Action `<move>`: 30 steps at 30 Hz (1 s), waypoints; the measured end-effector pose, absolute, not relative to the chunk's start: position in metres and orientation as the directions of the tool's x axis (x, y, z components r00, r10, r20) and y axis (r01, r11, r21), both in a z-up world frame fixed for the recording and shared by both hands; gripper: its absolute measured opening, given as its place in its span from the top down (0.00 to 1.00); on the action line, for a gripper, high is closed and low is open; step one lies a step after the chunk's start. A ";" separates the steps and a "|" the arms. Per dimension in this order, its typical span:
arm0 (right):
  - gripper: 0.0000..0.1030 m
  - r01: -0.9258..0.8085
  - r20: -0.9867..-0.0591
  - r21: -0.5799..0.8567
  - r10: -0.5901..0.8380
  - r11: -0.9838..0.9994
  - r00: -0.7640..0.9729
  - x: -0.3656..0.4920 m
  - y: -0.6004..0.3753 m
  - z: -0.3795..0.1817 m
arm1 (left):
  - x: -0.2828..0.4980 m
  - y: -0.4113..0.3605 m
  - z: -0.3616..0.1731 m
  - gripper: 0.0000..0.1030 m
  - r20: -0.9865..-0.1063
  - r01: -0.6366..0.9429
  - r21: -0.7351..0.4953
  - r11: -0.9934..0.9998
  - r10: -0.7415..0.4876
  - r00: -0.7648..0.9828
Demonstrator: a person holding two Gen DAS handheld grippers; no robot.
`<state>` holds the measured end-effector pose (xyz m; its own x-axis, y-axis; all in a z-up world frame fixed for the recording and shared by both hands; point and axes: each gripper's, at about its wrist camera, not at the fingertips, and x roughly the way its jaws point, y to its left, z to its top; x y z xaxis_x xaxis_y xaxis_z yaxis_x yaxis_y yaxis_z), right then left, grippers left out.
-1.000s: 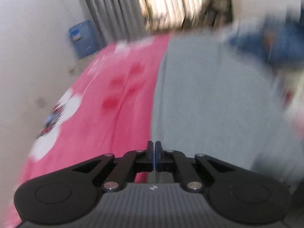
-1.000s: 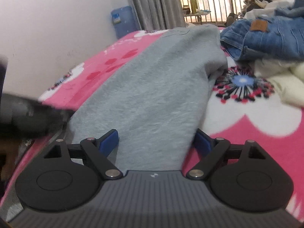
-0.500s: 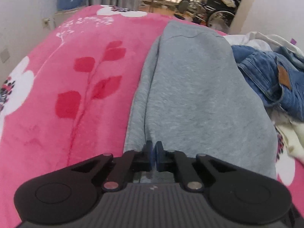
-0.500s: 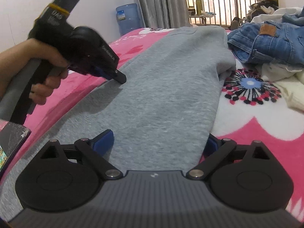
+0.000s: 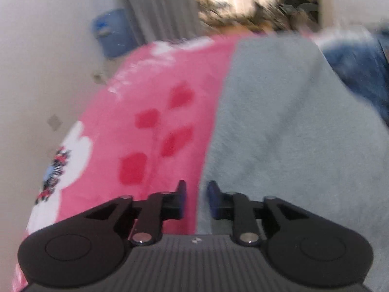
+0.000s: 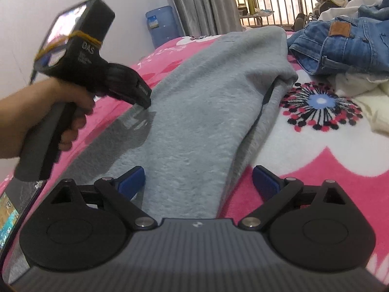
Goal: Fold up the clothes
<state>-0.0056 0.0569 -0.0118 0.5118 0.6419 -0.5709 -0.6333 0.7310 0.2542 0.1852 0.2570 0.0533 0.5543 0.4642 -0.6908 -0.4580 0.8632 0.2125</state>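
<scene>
Half a second on, the left gripper (image 5: pixel 196 196) had drawn back along the near left edge of the long grey fleece garment (image 6: pixel 206 112), and its blue-padded fingers (image 5: pixel 181 196), pressed together until then, were opening. The garment's edge and a strip of the pink floral plush blanket (image 5: pixel 155 126) showed in the gap between the pads, which did not press on the cloth. From the right wrist camera the person's left hand (image 6: pixel 48 116) was seen gripping the black handle, the gripper's tip lying at the garment's left border above its own shadow.

The right gripper (image 6: pixel 198 182) had kept its place at the garment's near end, its fingers (image 6: pixel 131 181) spread wide to either side of the narrow grey cloth without pinching it; one pad stood over the fleece, the other over the blanket.

The garment lay stretched lengthwise on the bed, running away from both cameras toward the grey curtains (image 6: pixel 201 2). Just beside its far right end sat a crumpled heap of blue denim jeans (image 6: pixel 340 43), with pale cream clothing (image 6: pixel 364 102) near them. A blue water-cooler bottle (image 6: pixel 161 24) stood by the white wall beyond the bed. The left wrist view was blurred.
</scene>
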 end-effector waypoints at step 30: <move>0.14 -0.668 -0.535 0.564 0.831 0.486 0.152 -0.007 0.043 -0.001 | 0.432 0.183 0.067 0.94 -0.713 -0.070 -0.023 0.997 0.033 0.701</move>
